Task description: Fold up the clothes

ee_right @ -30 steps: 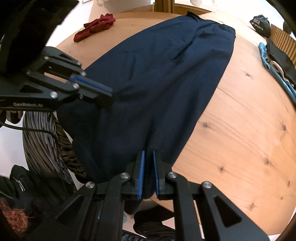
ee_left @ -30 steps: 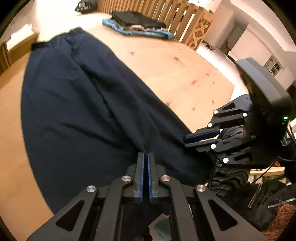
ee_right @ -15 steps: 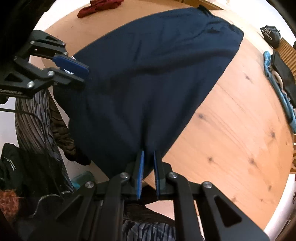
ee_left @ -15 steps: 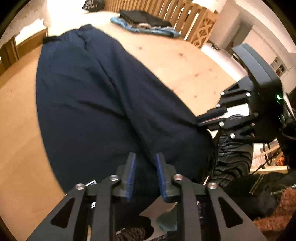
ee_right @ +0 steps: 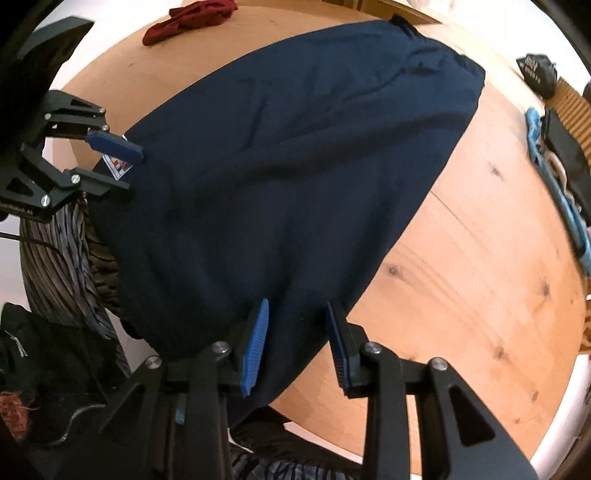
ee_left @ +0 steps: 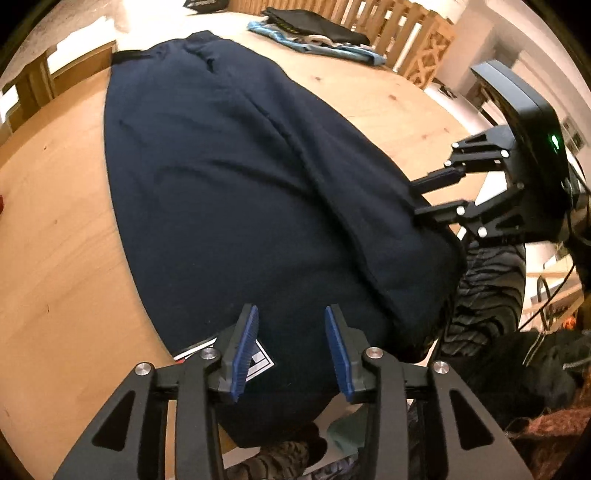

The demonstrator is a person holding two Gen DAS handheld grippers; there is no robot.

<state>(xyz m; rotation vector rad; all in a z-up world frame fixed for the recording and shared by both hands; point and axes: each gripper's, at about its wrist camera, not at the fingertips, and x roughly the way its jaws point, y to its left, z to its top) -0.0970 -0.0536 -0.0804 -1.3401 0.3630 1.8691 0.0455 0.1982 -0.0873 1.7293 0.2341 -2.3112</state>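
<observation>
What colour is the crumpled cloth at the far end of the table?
Dark red. The crumpled cloth shows only in the right wrist view, lying on the table.

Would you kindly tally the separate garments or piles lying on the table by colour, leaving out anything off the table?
Navy: 1, the trousers spread over the table.
Red: 1, the crumpled cloth at the far edge.
Blue and black: 1, the folded pile by the wooden railing; I cannot tell how many pieces it holds.
Black: 1, the printed item.
Total: 4

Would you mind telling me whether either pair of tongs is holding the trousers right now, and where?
Neither: the left tongs and right tongs have just been opening over the hem end of the trousers.
</observation>
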